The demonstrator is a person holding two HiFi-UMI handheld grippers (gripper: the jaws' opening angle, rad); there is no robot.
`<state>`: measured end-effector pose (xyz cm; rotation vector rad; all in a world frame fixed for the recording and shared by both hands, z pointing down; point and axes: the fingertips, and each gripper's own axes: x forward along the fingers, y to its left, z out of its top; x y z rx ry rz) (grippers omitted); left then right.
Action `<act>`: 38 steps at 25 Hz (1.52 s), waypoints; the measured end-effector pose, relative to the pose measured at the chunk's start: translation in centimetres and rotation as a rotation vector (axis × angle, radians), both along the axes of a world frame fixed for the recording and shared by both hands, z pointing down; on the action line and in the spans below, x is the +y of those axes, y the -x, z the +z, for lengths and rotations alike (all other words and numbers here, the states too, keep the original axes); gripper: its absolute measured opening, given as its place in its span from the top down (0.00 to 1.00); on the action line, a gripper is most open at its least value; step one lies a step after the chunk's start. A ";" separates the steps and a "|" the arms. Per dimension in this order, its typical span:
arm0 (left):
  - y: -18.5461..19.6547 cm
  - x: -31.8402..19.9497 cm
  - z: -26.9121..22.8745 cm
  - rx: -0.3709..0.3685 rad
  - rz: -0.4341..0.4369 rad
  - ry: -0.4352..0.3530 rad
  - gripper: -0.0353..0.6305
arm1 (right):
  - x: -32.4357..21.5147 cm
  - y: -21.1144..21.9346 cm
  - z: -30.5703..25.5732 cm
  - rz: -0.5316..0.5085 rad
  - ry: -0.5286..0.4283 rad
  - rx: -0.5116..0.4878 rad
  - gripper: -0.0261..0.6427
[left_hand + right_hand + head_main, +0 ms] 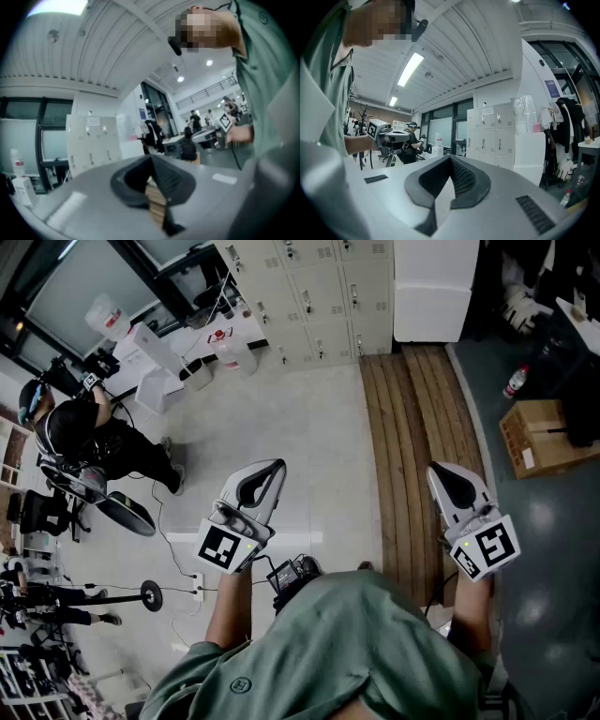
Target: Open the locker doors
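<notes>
The cream lockers [319, 292] stand at the far wall, several floor tiles ahead of me, their doors all closed. They also show as a bank of lockers [91, 140] in the left gripper view and as lockers [492, 136] in the right gripper view. My left gripper [277, 466] is held at waist height, shut, with nothing between its jaws. My right gripper [435, 471] is level with it over the wooden strip, shut and empty too. Both are far from the lockers and point towards them.
A tall white cabinet [436, 287] stands right of the lockers. A cardboard box [544, 437] and a water bottle [516, 381] lie at the right. A person in black [94, 437] crouches at the left by a white table [178, 362]. A power strip with cables [192, 585] crosses the floor.
</notes>
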<state>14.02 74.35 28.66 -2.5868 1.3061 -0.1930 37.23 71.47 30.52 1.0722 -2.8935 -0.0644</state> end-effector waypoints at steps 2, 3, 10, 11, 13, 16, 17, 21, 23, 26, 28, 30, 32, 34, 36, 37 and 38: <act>-0.4 0.0 -0.5 0.015 -0.005 -0.004 0.96 | 0.1 -0.2 0.0 -0.003 0.003 -0.001 0.96; -0.6 0.1 -0.8 0.018 -0.007 -0.005 0.96 | 0.1 -0.3 0.0 -0.004 0.005 -0.002 0.96; -1.7 -0.1 -1.0 0.011 -0.008 -0.019 0.96 | -0.4 -1.4 -0.3 -0.010 0.003 -0.008 0.96; -1.9 -0.1 -0.9 0.013 -0.004 -0.016 0.96 | -0.3 -1.6 -0.3 -0.006 0.006 -0.010 0.96; -2.2 -0.1 -0.9 0.010 -0.002 -0.006 0.96 | -0.2 -2.1 -0.5 0.000 0.008 -0.014 0.96; -2.2 -0.7 -0.8 -0.006 -0.007 0.008 0.96 | -0.6 -2.6 -0.8 0.012 0.007 -0.024 0.96; -2.5 -1.0 -0.8 -0.009 0.000 0.006 0.96 | -0.8 -2.7 -0.9 0.016 0.007 -0.030 0.96; -3.4 -1.3 -1.4 -0.010 0.027 -0.007 0.96 | -0.6 -2.7 -0.4 0.013 0.020 -0.048 0.96; -3.4 -1.3 -1.6 -0.013 0.028 -0.018 0.96 | -0.8 -2.5 0.3 0.009 0.035 -0.046 0.96; -2.6 -0.9 -1.3 -0.012 0.021 -0.008 0.96 | -0.7 -1.6 0.7 0.002 0.049 -0.038 0.96; -1.5 -0.8 -0.9 -0.005 0.006 0.013 0.96 | -0.6 -0.7 0.5 -0.005 0.048 -0.034 0.96; -0.1 -1.2 -0.3 -0.006 -0.010 0.035 0.96 | -0.9 0.1 0.4 -0.006 0.046 -0.026 0.96; 1.0 -1.7 -0.3 -0.005 -0.009 0.036 0.96 | -1.4 0.9 0.2 0.001 0.046 -0.016 0.96; 1.7 -2.3 -0.2 0.004 0.004 0.036 0.96 | -1.9 1.4 0.1 0.016 0.051 -0.007 0.96; 2.4 -3.1 -0.1 0.025 0.024 0.037 0.96 | -2.6 2.1 0.1 0.033 0.058 -0.001 0.96; 2.8 -3.7 0.2 0.030 0.031 0.042 0.96 | -3.1 2.6 0.2 0.039 0.061 0.001 0.96; 3.3 -4.4 0.5 0.026 0.033 0.052 0.96 | -3.5 3.1 0.3 0.044 0.063 0.003 0.96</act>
